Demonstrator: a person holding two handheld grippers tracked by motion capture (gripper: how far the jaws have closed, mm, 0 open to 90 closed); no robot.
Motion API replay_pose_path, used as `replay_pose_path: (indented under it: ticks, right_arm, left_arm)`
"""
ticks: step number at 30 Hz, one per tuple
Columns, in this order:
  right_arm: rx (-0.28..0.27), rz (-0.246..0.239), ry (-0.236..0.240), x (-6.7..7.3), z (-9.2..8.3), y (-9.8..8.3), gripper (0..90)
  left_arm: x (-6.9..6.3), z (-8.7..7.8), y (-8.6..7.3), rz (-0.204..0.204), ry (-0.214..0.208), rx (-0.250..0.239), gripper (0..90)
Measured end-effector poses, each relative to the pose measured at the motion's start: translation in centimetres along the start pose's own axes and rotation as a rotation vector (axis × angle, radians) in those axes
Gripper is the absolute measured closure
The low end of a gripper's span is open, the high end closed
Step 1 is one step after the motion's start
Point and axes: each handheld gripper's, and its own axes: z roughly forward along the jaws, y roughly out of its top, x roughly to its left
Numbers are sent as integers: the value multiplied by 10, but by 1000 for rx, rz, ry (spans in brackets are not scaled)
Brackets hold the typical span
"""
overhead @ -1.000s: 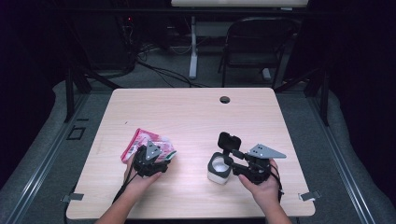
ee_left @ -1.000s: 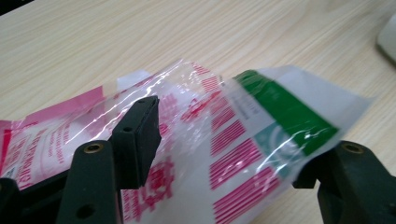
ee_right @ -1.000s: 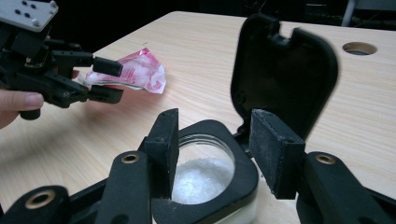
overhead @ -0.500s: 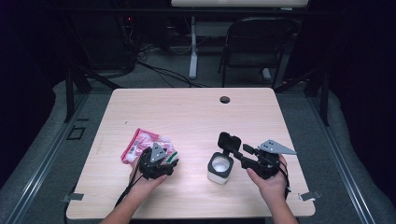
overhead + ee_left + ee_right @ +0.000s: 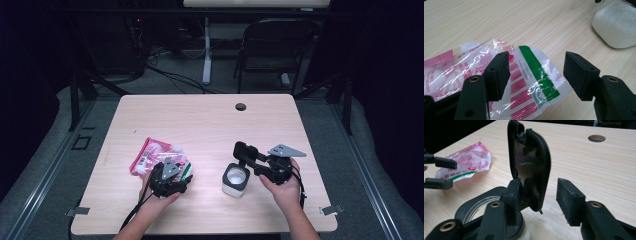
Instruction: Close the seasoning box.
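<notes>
Jar (image 5: pixel 235 179) of white grains or powder, its hinged black lid (image 5: pixel 529 165) flipped upright, stands on the table (image 5: pixel 210 120) near the front edge, and everything else is easiest placed from it. The plastic packet (image 5: pixel 159 157), pink and white with a green stripe, lies flat well to the jar's left. A round cable hole (image 5: pixel 240 106) sits in the tabletop far behind the jar.

The right gripper (image 5: pixel 539 200) is just to the jar's right, at its rim. Its jaws have just been closing, with the raised lid between them; one pad looks to be against the lid, the other stands clear of it, so nothing is clamped yet. The left gripper (image 5: pixel 536 75) hovers over the near corner of the packet, jaws apart, the green-striped edge lying beneath the gap.

The jar looks like clear glass or hard plastic: stiff, smooth, likely slippery and fairly weighty when full, and easy to tip by pulling on the lid. The lid is thin and rigid, best pinched across its flat faces near the free edge. The packet is light, crinkly and limp, so it will sag; a pinch on the sealed edge or a corner should hold best.
</notes>
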Motion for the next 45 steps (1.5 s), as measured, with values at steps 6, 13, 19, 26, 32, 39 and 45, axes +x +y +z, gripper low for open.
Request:
replay_pose_path:
  ticks: [6, 13, 19, 26, 32, 39, 45]
  right_arm:
    - [22, -17, 15, 0, 3, -1, 700]
    - [36, -20, 19, 1, 1, -2, 774]
    - [45, -27, 26, 0, -2, -2, 789]
    - [44, -41, 21, 2, -4, -3, 797]
    - [42, -59, 9, 5, -6, -4, 800]
    - [43, -140, -38, 12, -8, -4, 800]
    - [27, -153, -28, 17, -10, -4, 778]
  left_arm:
    - [-2, -4, 1, 3, -2, -10, 378]
    - [-2, -6, 2, 5, -7, -17, 378]
    - [-3, -7, 3, 9, -9, -24, 378]
    - [-4, -7, 5, 10, -16, -29, 378]
    - [-3, -5, 6, 13, -17, -26, 379]
    - [-4, -5, 7, 14, -22, -26, 379]
    - [-4, -5, 8, 15, -23, -34, 380]
